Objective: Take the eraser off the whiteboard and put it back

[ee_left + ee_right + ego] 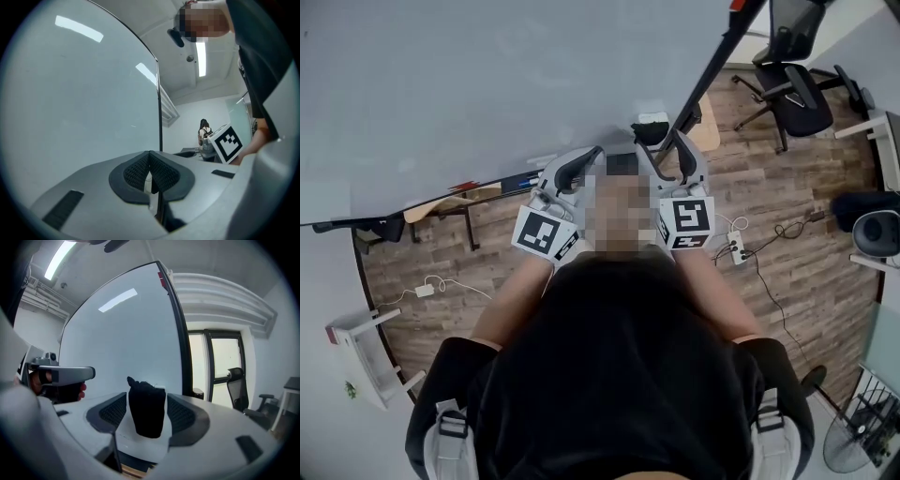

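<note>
- Between the pads of the right gripper [146,398]: the eraser [146,414], a dark block, black and felt-like across its whole near face.
- Upright, taller than wide, tapering a little toward a rounded lower end as seen in the right gripper view.
- Slightly ragged at the upper left corner, with a small tuft sticking up; a thin pale strip along the top right edge.
- Set low on the whiteboard [122,343], near its dark right-hand frame [180,333]; actual contact with the board's face not clear from this angle.
- Right gripper spread wide, with a plain gap between each ribbed pad and the eraser's sides; pressing on nothing, holding nothing.
- Left gripper [150,158] closed, pads meeting at the tips with only a thin slit lower down; nothing between them.
- Left gripper just beside the right one, on its left, also facing the board; visible at the left edge of the right gripper view.
- In the head view: left marker cube [546,232] and right marker cube [687,217] side by side in front of the person's chest, with the board's grey face filling the far left.
- Wooden floor [487,258] beneath the board; a black office chair [792,89] at the far right, well apart from both grippers.
</note>
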Action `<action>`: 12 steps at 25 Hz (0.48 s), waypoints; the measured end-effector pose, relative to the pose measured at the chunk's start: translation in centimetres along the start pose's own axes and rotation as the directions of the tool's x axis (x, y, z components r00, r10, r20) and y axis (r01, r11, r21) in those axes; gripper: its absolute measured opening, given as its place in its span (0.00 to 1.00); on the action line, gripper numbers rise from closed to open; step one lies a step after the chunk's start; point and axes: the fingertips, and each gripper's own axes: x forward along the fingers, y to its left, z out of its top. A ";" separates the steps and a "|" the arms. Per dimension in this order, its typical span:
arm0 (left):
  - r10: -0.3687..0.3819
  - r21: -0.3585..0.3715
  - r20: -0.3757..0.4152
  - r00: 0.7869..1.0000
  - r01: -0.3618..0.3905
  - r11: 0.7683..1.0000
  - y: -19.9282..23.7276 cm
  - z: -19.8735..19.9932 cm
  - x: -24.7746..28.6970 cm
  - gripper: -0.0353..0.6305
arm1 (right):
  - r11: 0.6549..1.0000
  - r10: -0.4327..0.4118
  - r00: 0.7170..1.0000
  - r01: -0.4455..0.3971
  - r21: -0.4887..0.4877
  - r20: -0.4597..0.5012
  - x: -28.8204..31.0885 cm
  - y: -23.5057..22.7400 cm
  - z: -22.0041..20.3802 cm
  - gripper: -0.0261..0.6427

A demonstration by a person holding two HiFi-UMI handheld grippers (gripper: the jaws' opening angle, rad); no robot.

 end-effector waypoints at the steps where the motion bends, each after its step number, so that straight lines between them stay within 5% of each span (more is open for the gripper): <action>1: -0.009 0.000 0.001 1.000 0.009 1.000 0.1 0.0 -0.1 0.05 | 1.000 -0.014 1.000 0.014 0.001 -0.001 0.1 0.0 -0.1 0.42; 12: -0.069 -0.009 -0.003 0.998 0.069 0.998 1.4 -0.7 -1.2 0.05 | 0.990 -0.129 0.991 0.131 0.046 -0.035 2.1 -0.1 -3.1 0.45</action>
